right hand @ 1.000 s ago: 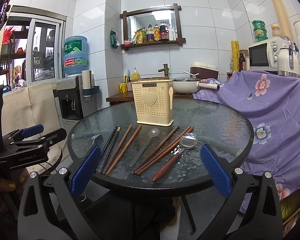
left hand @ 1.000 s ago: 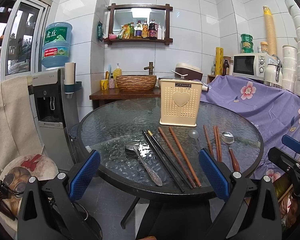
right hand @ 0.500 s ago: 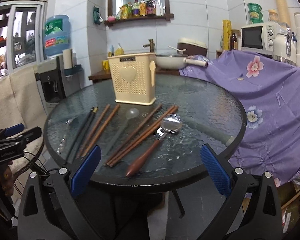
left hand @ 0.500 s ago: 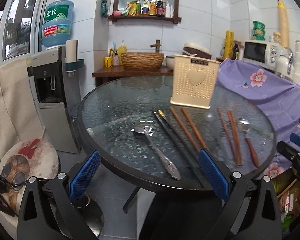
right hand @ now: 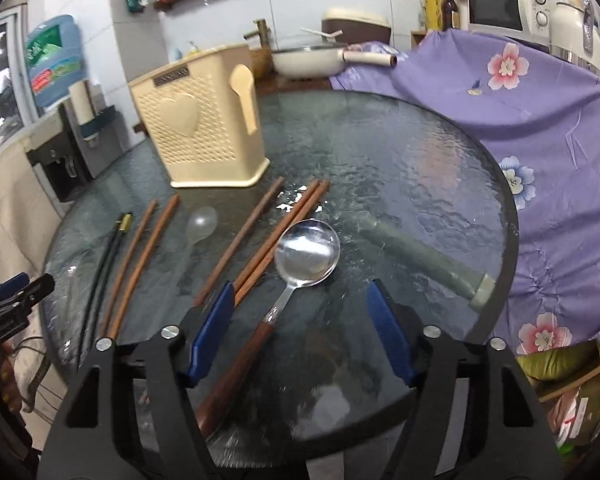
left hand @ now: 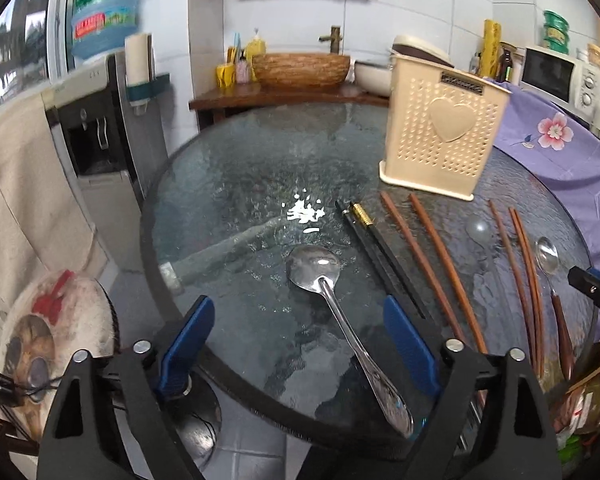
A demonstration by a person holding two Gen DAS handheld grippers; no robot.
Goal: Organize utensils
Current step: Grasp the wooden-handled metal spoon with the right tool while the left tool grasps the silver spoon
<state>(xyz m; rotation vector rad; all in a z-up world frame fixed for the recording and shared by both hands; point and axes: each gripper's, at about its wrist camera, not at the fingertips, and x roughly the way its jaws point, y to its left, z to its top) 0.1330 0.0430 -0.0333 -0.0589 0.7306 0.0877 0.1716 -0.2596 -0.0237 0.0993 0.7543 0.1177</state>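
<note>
A cream perforated utensil holder [left hand: 440, 140] [right hand: 200, 132] stands on a round glass table [left hand: 240, 184] [right hand: 400, 160]. In front of it lie a steel spoon [left hand: 340, 320], black chopsticks [left hand: 380, 256], brown chopsticks [left hand: 432, 264] [right hand: 260, 248], a clear plastic spoon [right hand: 200, 224] and a wooden-handled spoon [right hand: 292, 280] [left hand: 552, 280]. My left gripper [left hand: 296, 340] is open, low over the steel spoon's handle. My right gripper [right hand: 300, 328] is open, straddling the wooden-handled spoon's neck.
A water dispenser [left hand: 96, 132] and a cushioned stool [left hand: 52, 340] stand left of the table. A purple flowered cloth [right hand: 520, 120] covers the counter at right, with a microwave [right hand: 500, 0]. A woven basin [left hand: 300, 68] and a pan [right hand: 312, 60] sit behind.
Both grippers have moved forward and down toward the table. The left one now hangs over the steel spoon, the right one over the wooden-handled spoon. Nothing on the table has moved.
</note>
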